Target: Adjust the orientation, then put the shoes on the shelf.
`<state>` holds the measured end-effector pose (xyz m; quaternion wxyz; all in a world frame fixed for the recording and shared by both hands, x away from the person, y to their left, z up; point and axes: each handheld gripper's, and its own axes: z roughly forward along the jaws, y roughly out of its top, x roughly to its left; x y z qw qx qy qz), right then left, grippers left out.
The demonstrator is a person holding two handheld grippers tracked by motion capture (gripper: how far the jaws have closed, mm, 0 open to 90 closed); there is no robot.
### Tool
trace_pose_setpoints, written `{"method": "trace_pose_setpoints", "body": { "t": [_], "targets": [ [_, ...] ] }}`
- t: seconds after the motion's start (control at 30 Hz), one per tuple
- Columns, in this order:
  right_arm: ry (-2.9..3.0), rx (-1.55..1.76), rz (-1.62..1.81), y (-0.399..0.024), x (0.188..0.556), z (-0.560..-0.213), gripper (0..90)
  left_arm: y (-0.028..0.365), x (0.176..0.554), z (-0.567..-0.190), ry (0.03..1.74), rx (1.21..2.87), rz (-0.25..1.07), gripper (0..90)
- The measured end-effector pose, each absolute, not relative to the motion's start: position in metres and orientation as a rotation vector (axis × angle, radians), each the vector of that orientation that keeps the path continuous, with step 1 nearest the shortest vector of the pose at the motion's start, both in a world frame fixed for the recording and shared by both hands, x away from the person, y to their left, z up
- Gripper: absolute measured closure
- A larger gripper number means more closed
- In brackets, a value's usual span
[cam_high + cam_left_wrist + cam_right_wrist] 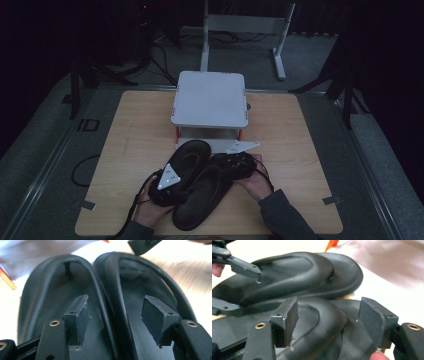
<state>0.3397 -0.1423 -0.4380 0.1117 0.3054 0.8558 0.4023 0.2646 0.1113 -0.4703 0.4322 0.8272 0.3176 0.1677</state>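
Two black sandals lie side by side on the wooden table [135, 135], the left sandal [194, 151] reaching a little farther back than the right sandal [199, 201]. My left gripper [184, 169] hovers low over them. In the left gripper view it [117, 317] stands open, straddling the touching inner rims of the left sandal [45, 295] and right sandal [147, 280], pads clear of both. My right gripper [219, 165] is over the right sandal's front. In the right gripper view it [328, 320] is open above that sandal's strap [322, 315].
A white raised platform [210, 97] on orange legs stands just behind the sandals at the table's middle back. A grey frame [245, 25] and cables lie on the floor beyond. In the right gripper view, the left gripper's fingers [244, 266] reach over the far sandal [312, 267].
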Motion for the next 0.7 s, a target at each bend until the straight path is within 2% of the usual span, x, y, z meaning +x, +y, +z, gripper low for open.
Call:
{"method": "trace_pose_setpoints", "body": {
  "t": [0.47, 0.7],
  "targets": [
    [2.479, 1.026, 1.219, -0.175, 0.33, -0.454, 33.8, 0.098, 0.263, -0.484, 0.825, 2.125, 0.469, 41.6],
    [2.451, 1.071, 1.246, -0.189, 0.327, -0.454, 33.8, 0.089, 0.26, -0.486, 0.826, 2.159, 0.55, 43.0]
  ]
}}
